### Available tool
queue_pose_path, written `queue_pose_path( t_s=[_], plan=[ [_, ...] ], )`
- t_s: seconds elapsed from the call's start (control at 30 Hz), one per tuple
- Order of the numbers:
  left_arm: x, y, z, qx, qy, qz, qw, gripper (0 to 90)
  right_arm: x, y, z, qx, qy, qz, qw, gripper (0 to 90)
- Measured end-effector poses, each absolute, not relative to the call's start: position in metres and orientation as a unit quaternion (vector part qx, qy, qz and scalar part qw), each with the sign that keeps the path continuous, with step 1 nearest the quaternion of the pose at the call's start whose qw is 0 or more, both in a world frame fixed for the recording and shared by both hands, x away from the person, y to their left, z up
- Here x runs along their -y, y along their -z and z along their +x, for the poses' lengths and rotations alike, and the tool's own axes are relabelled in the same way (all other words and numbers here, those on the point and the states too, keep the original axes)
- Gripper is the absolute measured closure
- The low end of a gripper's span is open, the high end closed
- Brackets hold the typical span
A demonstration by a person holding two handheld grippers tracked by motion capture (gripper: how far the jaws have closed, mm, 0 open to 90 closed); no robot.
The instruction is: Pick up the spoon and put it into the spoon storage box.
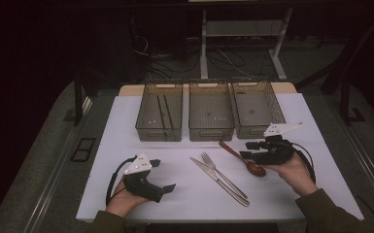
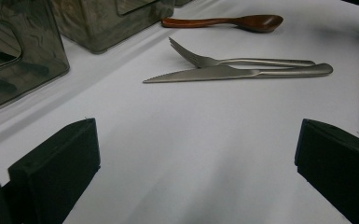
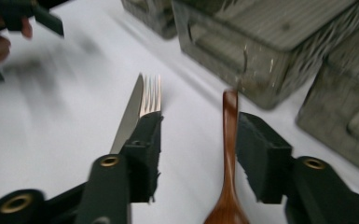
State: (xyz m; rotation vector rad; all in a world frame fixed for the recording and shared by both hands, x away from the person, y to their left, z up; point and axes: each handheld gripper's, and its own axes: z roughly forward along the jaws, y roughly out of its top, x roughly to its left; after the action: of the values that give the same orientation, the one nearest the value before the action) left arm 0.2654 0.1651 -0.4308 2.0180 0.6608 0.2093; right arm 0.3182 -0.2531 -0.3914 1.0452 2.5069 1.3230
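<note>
Spoon (image 3: 228,154) lies on the white surface (image 1: 126,126) before the bins, handle between the half-open right gripper (image 3: 198,156), pads not yet pressing. Centre the handle, then close squarely. Left gripper (image 2: 196,163) rests wide open, empty.

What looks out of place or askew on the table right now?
Nothing spilled or damaged. The fork and knife lie tight together, seemingly overlapping at the handles. The wooden spoon lies loose between the right gripper's jaws. All three bins stand in a straight row.

White table (image 1: 126,141), bins (image 1: 211,110), spoon (image 1: 238,156), fork (image 1: 218,171), knife (image 1: 213,178)
</note>
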Motion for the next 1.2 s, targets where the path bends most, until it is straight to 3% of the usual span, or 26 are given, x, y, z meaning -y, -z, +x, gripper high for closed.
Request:
queue_pose_path(
  t_s=[0.3,0.47,0.93,1.2],
  plan=[
    [-0.167,0.431,0.264,-0.276,-0.088,0.824,0.487,0.0,0.263,0.404,0.294,-0.844,-0.41,0.341,0.057,79.3],
    [-0.169,0.432,0.263,-0.283,-0.094,0.825,0.48,0.0,0.267,0.412,0.282,-0.854,-0.393,0.335,0.065,88.5],
    [-0.166,0.433,0.266,-0.281,-0.091,0.829,0.476,0.0,0.266,0.436,0.283,-0.879,-0.344,0.327,0.035,88.8],
    [-0.163,0.434,0.266,-0.279,-0.089,0.83,0.475,0.0,0.272,0.44,0.285,-0.884,-0.323,0.333,0.051,88.8]
  ],
)
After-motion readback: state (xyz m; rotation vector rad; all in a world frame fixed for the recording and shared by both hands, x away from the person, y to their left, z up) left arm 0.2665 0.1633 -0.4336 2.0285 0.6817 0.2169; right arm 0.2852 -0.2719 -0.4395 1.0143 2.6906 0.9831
